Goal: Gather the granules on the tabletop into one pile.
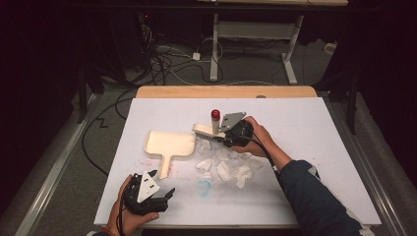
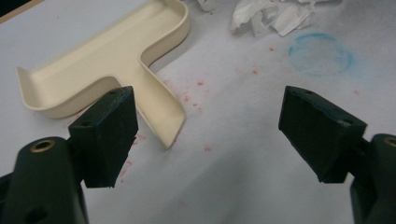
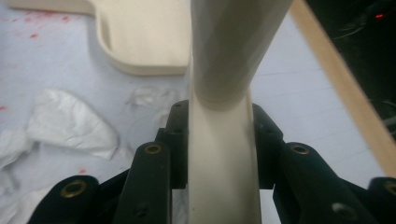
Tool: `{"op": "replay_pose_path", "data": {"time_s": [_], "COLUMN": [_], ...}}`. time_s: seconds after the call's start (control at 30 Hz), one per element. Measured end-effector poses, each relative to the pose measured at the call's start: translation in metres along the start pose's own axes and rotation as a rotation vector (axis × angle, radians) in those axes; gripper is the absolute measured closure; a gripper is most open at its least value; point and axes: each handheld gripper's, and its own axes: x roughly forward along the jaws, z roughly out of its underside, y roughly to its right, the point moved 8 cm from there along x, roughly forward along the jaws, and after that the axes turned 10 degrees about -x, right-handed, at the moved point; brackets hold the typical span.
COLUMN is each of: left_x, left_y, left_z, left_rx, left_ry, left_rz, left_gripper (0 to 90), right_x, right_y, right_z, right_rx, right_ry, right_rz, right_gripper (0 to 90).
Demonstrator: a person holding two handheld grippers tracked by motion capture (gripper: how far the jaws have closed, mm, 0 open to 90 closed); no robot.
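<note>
The right claw (image 1: 227,139) pinches the brush (image 1: 206,130); the spread left claw (image 1: 162,189) should steady the dustpan (image 1: 169,143) while scraps (image 1: 231,167) are swept left.

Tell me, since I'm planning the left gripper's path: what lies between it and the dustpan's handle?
Only bare white table with faint red specks, seen in the left gripper view. The left gripper is open just short of the dustpan handle.

My white-topped table (image 1: 314,123), red-flecked: cream dustpan (image 1: 169,142), torn paper scraps (image 1: 228,169), faint blue ring (image 1: 203,187).
</note>
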Motion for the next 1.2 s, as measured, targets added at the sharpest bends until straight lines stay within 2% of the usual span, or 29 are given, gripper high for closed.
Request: {"op": "replay_pose_path", "data": {"time_s": [0.1,0.3,0.4,0.43,0.53,0.7,0.83,1.03,1.1,1.2], "left_x": [0.000,0.001,0.002,0.002,0.002,0.003,0.003,0.003,0.004,0.003], "left_y": [0.000,0.002,0.003,0.003,0.004,0.004,0.005,0.005,0.004,0.004], "left_z": [0.000,0.000,0.001,0.001,0.001,0.001,0.001,0.000,0.000,0.000], "left_rx": [0.000,0.003,0.008,0.009,0.011,0.013,0.018,0.021,0.021,0.022], "left_ry": [0.001,-0.006,-0.013,-0.014,-0.017,-0.022,-0.023,-0.025,-0.025,-0.026], "left_rz": [0.003,0.009,0.010,0.011,0.011,0.011,0.012,0.011,0.010,0.009], "left_gripper": [18.7,18.7,18.7,18.8,18.8,18.8,18.8,18.8,18.8,18.8], "right_x": [0.002,-0.005,-0.010,-0.011,-0.017,-0.026,-0.033,-0.045,-0.050,-0.060], "right_y": [-0.005,-0.011,-0.016,-0.016,-0.020,-0.026,-0.026,-0.021,-0.018,-0.014], "right_z": [0.004,0.010,0.015,0.015,0.018,0.022,0.024,0.021,0.021,0.022], "right_rx": [-0.011,-0.039,-0.037,-0.055,-0.048,-0.058,-0.052,0.008,0.015,0.054], "right_ry": [-0.024,-0.024,-0.035,-0.026,-0.017,-0.014,-0.003,0.025,0.042,0.066], "right_rz": [-0.036,-0.090,-0.099,-0.108,-0.126,-0.131,-0.118,-0.065,-0.049,-0.019], "right_gripper": [68.3,68.2,68.2,68.2,68.2,68.2,68.2,68.2,68.3,68.3]}}
